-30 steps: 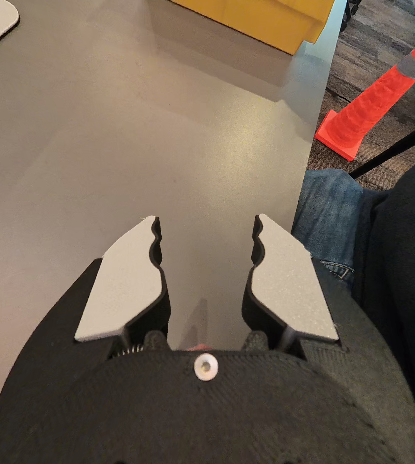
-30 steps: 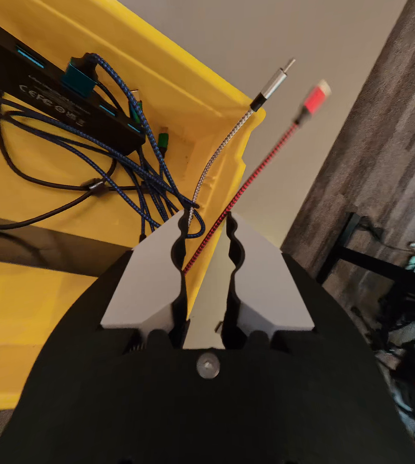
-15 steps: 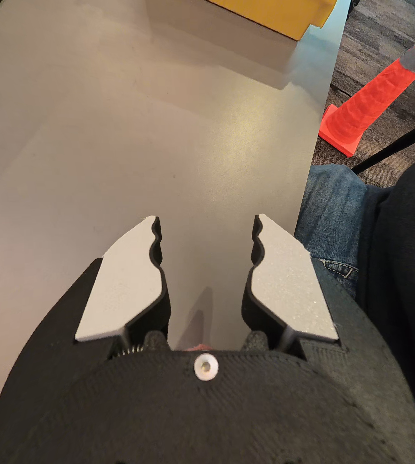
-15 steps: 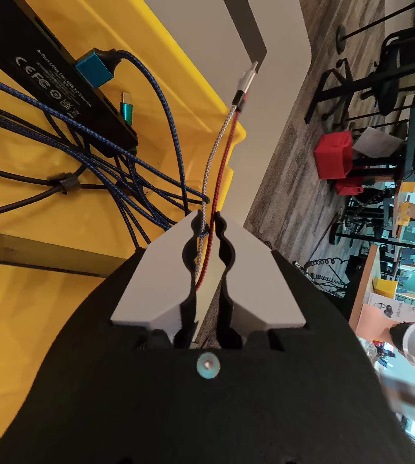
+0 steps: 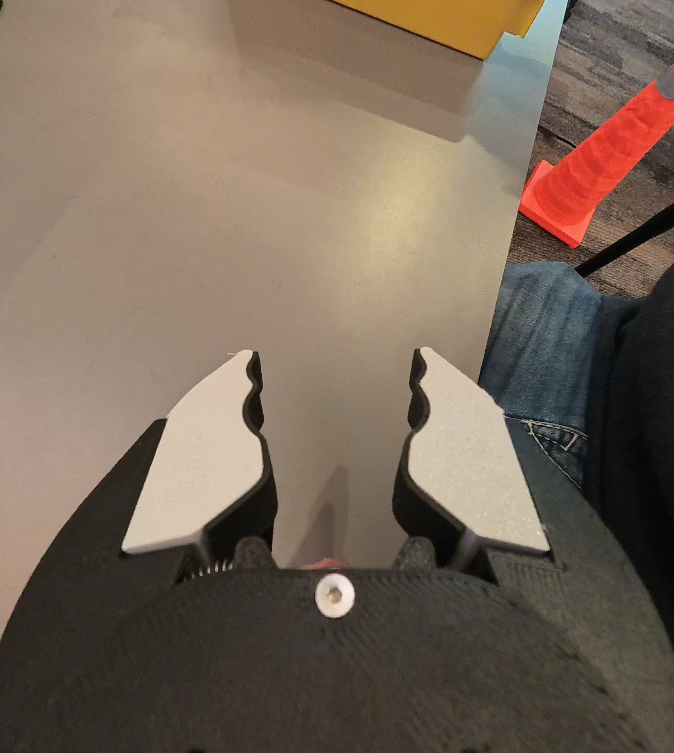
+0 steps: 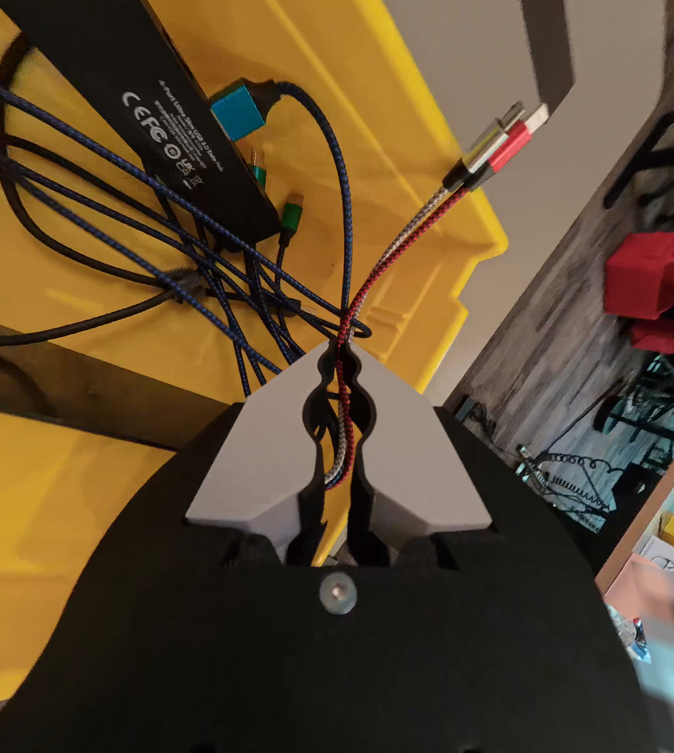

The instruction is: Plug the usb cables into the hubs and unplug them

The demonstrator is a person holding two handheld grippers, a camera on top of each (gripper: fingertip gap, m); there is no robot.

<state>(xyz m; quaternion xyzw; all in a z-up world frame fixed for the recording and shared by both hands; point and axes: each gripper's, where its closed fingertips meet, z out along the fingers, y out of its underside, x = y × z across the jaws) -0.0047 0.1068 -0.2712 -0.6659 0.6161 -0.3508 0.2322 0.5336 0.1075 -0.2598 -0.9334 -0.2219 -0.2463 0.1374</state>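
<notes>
usb cables sit at the centre of this: a red braided cable (image 6: 372,277) and a silver braided cable (image 6: 417,216) now run together through the right gripper (image 6: 341,346), whose fingers have drawn almost fully together around the pair. a second ago those fingers stood wider, with the red cable passing loosely between them and the two plug ends splayed apart; half a second ago they had narrowed. now the red plug (image 6: 510,148) and the silver plug (image 6: 486,146) lie side by side, touching or nearly so, sticking out past the rim of the yellow bin (image 6: 429,171). i judge both cables are pinched at mid-length, well back from the plugs, so a plug cannot yet be steered into a port; a regrasp nearer one plug looks needed.

the black hub (image 6: 144,102) lies in the bin with a teal plug (image 6: 239,110) seated in its side and a green plug (image 6: 291,216) loose by its end, over a tangle of blue braided cables (image 6: 213,252). the braided cords look limp and springy.

the left gripper (image 5: 335,358) has barely shifted: its fingers stay wide apart, holding nothing, over the bare grey bench (image 5: 164,203), the bin's corner far ahead.
</notes>
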